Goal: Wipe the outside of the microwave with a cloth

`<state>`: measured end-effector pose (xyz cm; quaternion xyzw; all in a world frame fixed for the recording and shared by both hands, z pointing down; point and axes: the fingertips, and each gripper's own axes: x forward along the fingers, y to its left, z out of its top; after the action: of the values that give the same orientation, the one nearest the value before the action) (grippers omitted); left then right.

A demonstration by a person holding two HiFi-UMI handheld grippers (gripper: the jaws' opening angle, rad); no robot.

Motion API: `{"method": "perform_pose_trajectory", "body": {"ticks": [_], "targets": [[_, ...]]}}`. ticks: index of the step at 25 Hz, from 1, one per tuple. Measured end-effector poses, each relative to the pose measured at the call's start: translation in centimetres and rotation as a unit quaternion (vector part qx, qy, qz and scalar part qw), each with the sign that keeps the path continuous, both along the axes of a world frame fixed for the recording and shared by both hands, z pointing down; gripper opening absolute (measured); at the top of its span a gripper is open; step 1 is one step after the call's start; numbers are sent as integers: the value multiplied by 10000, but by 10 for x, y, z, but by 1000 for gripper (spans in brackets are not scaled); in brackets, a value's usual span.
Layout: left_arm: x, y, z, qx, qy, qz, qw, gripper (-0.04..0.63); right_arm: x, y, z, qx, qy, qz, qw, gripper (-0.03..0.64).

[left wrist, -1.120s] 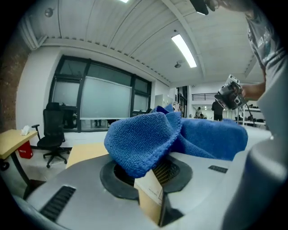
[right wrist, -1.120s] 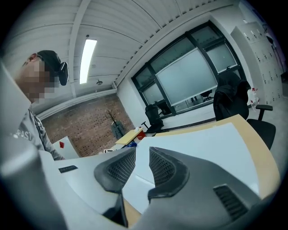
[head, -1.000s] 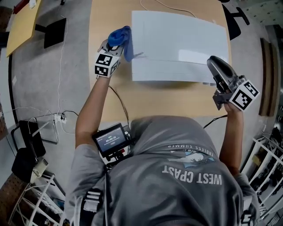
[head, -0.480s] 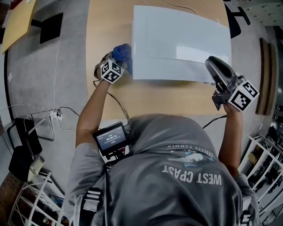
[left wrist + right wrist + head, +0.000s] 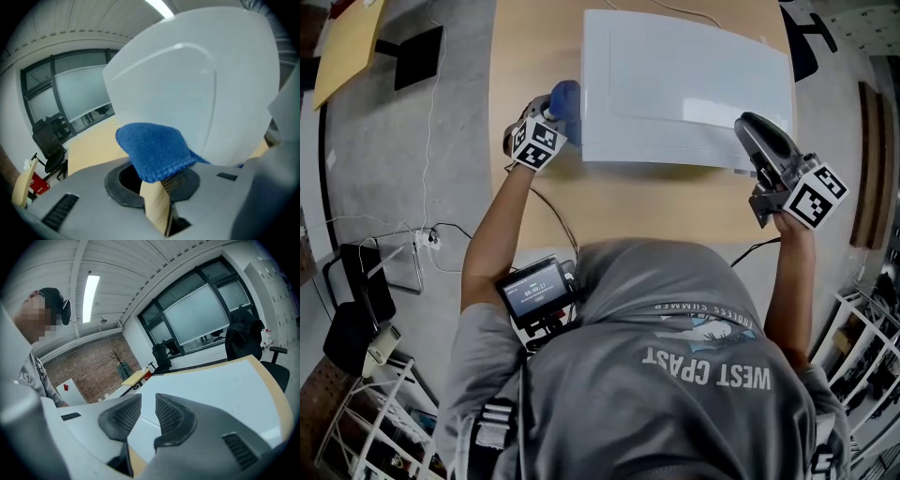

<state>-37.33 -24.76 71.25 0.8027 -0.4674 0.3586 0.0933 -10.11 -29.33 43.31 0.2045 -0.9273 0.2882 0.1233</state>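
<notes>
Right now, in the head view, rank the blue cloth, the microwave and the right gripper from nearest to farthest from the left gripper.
1. blue cloth: pinched in the jaws of the left gripper, at the microwave's left side.
2. microwave: immediately to the right of the cloth.
3. right gripper: across the microwave, at its front right corner, jaws empty.

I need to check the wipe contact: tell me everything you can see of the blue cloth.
The blue cloth is knitted-looking fabric with a stitched edge, bunched into a folded pad. The left gripper is shut on its lower part, so it stands out past the jaws. It sits at the left side wall of the white microwave, apparently touching it.
</notes>
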Motion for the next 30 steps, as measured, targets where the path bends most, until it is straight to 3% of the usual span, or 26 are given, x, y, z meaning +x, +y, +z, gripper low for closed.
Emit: {"method": "perform_pose_trajectory", "body": {"ticks": [6,13,21,30], "targets": [[14,-7,-71,567,440,-172,9973,84,9,3,-8,55,-257,-167,9995,103],[44,4,-178,1366,755,-392,9870,83,41,16,-36,182,-658,-300,9972,103],[79,19,-311,2462,1209,-303,9612,83,49,38,-55,370,-1140,-571,9911,103],[92,21,-407,3196,1737,-260,9311,83,42,42,-94,1179,-1425,-1111,9764,103]]}}
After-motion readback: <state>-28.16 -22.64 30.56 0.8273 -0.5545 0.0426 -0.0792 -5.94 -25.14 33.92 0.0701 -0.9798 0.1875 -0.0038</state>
